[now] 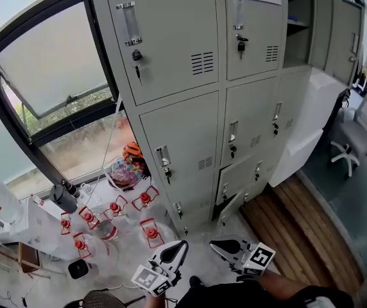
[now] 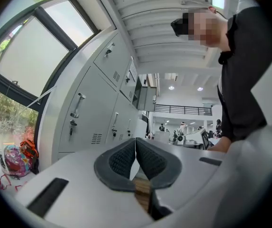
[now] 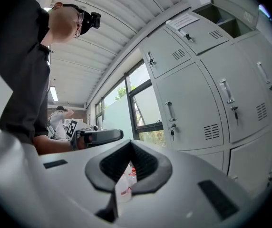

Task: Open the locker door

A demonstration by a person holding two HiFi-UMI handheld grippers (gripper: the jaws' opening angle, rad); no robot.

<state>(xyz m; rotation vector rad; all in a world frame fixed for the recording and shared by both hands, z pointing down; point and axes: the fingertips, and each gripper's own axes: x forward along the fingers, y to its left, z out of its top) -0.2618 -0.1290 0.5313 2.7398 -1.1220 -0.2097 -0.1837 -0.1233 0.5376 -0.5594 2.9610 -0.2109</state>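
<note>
Head view: a grey bank of lockers [image 1: 190, 56] is seen at the centre, with a window [image 1: 49, 69] to its left. Most doors are closed with keys in the locks; one low locker door [image 1: 238, 172] appears slightly ajar. Red-capped bottles [image 1: 116, 207] are scattered on the floor near the lockers. The left claw [image 1: 183, 244] and the right claw [image 1: 214, 244] are held at the near edge, well apart from the lockers.

Left gripper view: the left claw [image 2: 135, 141] is seen fully closed, pad against pad, with nothing held. The lockers [image 2: 93, 103] are seen on the left, beyond it.

Right gripper view: the right claw [image 3: 130, 142] is likewise closed and empty. The lockers [image 3: 198, 99] are seen on the right, and the left claw [image 3: 98, 136] on the left.
</note>
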